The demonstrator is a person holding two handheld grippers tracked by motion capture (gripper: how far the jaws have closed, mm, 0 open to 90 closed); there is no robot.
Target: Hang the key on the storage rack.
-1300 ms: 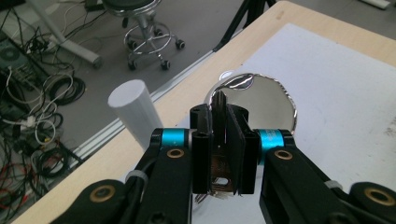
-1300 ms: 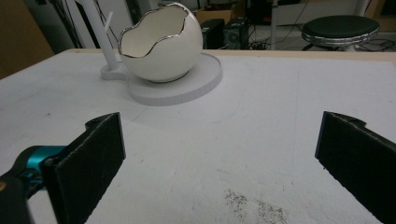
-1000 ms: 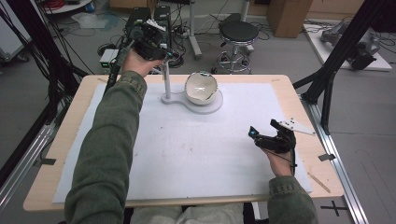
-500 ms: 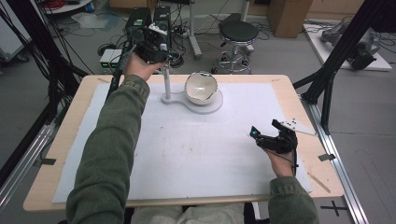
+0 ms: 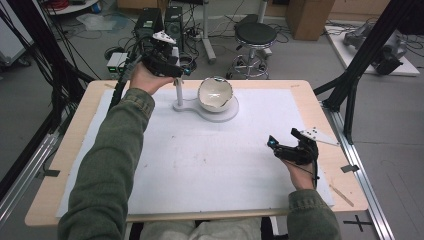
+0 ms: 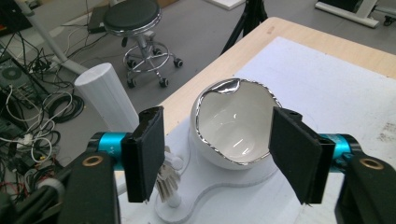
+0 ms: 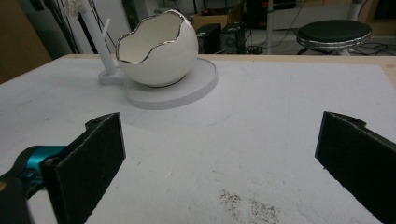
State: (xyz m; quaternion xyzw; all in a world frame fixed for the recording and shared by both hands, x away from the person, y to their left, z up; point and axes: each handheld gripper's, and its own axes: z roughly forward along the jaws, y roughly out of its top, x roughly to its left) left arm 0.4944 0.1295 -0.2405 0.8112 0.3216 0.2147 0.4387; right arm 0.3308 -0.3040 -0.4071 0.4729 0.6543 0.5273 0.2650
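A white eggshell-shaped bowl [image 5: 216, 93] with a jagged silver rim stands on a white stand's round base [image 5: 231, 114] at the table's far middle. The stand's thin upright post [image 5: 178, 92] rises just left of the bowl. My left gripper [image 5: 175, 67] hovers over the post top, open. In the left gripper view the bowl [image 6: 233, 128] lies between and beyond its pads [image 6: 147, 154], untouched. My right gripper [image 5: 282, 144] rests low over the table's right side, open wide and empty. It faces the bowl [image 7: 156, 46] from a distance.
A white sheet [image 5: 200, 160] covers most of the wooden table [image 5: 70, 150]. A black stool [image 5: 256, 35], cables and boxes sit on the floor beyond the far edge. Black frame legs [image 5: 350, 85] stand at the right.
My left gripper has shifted slightly nearer and right, coming over the stand's post. The right gripper and the bowl have stayed still.
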